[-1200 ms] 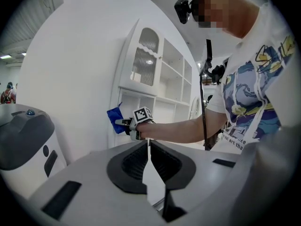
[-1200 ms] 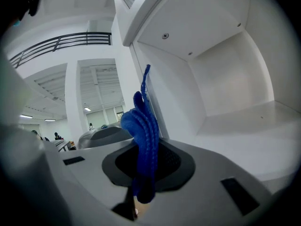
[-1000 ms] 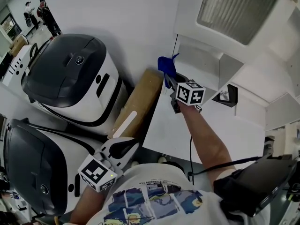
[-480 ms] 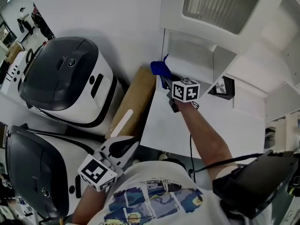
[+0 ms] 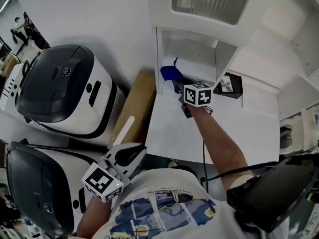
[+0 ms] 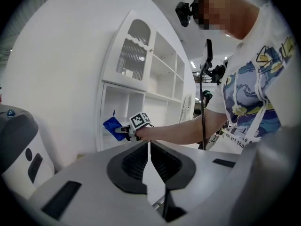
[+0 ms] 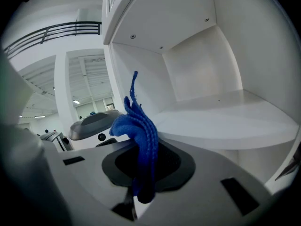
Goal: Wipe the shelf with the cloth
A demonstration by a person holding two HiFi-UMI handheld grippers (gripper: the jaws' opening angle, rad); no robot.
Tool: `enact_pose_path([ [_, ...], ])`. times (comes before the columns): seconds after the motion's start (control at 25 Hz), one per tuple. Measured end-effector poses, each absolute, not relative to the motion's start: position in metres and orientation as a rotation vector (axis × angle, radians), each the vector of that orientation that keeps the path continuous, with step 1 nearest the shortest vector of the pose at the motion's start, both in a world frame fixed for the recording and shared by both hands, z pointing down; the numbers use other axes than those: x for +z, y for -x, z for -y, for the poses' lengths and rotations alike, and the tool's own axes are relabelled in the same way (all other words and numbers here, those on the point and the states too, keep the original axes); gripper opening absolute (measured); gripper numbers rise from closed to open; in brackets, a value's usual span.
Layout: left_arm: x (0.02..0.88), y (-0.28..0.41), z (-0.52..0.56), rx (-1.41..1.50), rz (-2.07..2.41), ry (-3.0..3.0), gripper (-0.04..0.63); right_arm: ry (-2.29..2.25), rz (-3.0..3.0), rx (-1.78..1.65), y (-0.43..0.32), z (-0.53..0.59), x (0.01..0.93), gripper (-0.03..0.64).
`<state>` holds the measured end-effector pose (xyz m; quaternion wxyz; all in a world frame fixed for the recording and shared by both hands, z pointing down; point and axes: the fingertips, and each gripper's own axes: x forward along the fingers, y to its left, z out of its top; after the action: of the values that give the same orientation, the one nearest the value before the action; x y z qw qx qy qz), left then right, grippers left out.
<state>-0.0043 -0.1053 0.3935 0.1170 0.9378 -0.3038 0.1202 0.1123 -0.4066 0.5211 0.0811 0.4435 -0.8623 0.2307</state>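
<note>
Evidently the right gripper pinches a bunched blue woven cloth at the mouth of the white cabinet shelf, which lies straight ahead. The left gripper, jaws pressed together and empty, hangs well back.

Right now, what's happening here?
A person holds a gripper in each hand. The right gripper is shut on a blue cloth, held up at the open front of the white shelf; the cloth doesn't look pressed against it yet. The left gripper is shut and empty, down by the person's side.
</note>
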Motion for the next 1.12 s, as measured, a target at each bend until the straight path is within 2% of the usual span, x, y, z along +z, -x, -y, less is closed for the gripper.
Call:
enact_pose_path([
  [1.12,0.392,-0.075,0.109,0.378,0.646,-2.836,0.029,-1.597,2.405,0.655,-0.271,0.376,0.527,0.067],
])
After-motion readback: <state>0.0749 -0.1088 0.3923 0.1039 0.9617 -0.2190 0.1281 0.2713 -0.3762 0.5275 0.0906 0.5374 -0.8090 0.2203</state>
